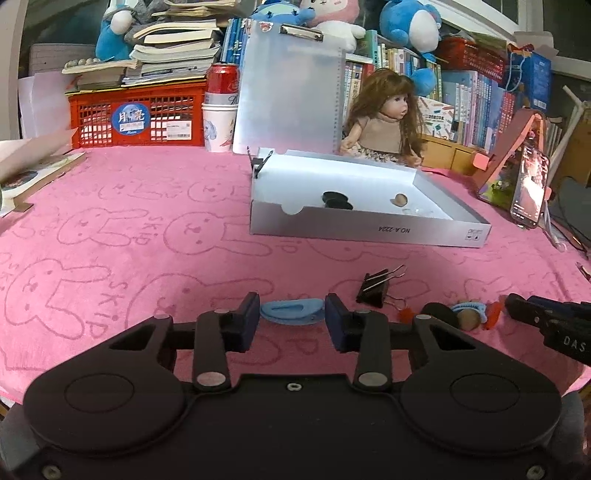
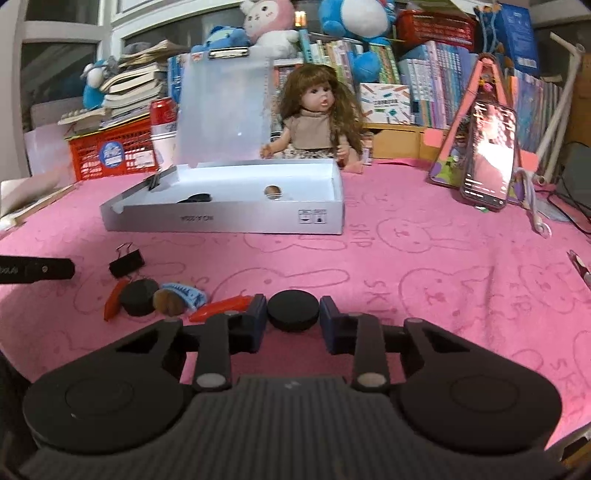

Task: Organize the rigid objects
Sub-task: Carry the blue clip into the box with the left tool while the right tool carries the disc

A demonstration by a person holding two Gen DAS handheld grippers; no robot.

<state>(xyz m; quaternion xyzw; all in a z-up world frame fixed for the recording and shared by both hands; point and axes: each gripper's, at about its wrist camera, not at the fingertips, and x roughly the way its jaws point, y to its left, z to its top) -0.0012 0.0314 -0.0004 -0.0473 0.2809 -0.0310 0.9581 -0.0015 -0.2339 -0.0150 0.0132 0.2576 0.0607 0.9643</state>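
We had a few pieces in the white box (image 1: pixel 369 225); left gripper (image 1: pixel 291 317) fingers pinched the blue clip (image 1: pixel 290 312), right gripper (image 2: pixel 293 314) fingers clamped a black disc (image 2: pixel 293 309), and a binder clip (image 2: pixel 127 263) and others lay left of them.

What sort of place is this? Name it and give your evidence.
Likely a child's study desk at home: packed bookshelves, plush toys and a doll crowd the back of a pink bunny-print cloth.
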